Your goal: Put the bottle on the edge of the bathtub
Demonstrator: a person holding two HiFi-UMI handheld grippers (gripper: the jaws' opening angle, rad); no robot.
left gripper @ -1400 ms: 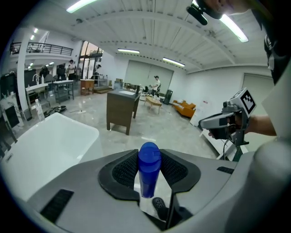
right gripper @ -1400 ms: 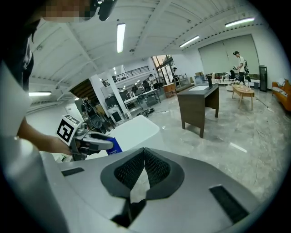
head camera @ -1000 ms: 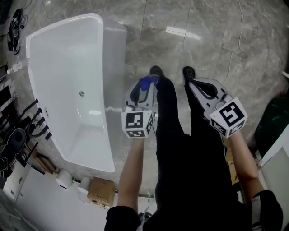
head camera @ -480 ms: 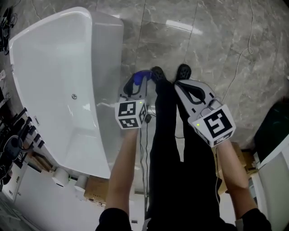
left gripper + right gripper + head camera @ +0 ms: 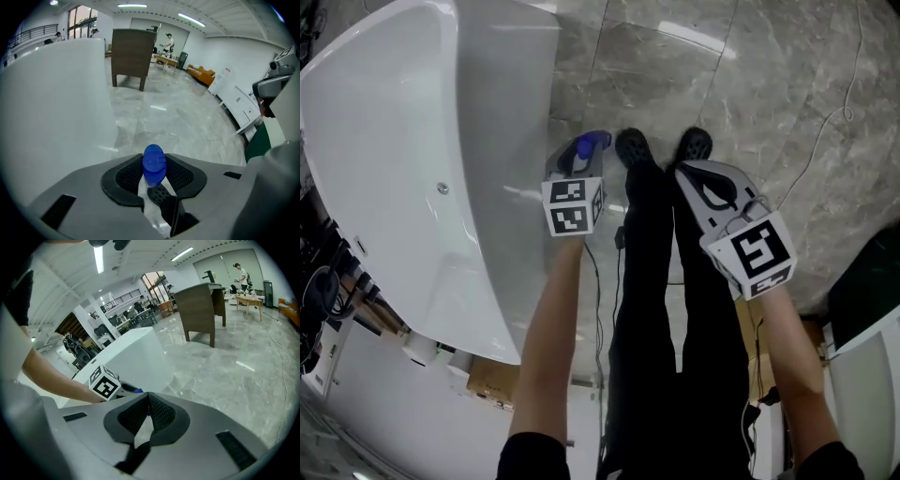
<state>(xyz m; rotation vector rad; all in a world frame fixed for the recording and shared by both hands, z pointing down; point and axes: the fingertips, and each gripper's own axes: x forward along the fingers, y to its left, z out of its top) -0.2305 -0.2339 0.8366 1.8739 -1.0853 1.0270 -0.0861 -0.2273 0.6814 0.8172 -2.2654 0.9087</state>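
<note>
My left gripper is shut on a small bottle with a blue cap; the cap pokes out past the jaw tips, and the blue cap also shows in the head view. It hangs above the floor just right of the white bathtub, beside the tub's outer wall. My right gripper is shut with nothing in it, out over the person's right leg. In the right gripper view the left gripper's marker cube and the tub's end lie ahead.
Grey marble floor lies all round. The person's black shoes stand just right of the left gripper. Dark fittings and a cardboard box sit by the tub's near end. A brown cabinet stands far off.
The head view has swung so the tub fills more of the left side. My left gripper with the bottle has moved up and nearer the tub's wall. The right gripper stays shut.
</note>
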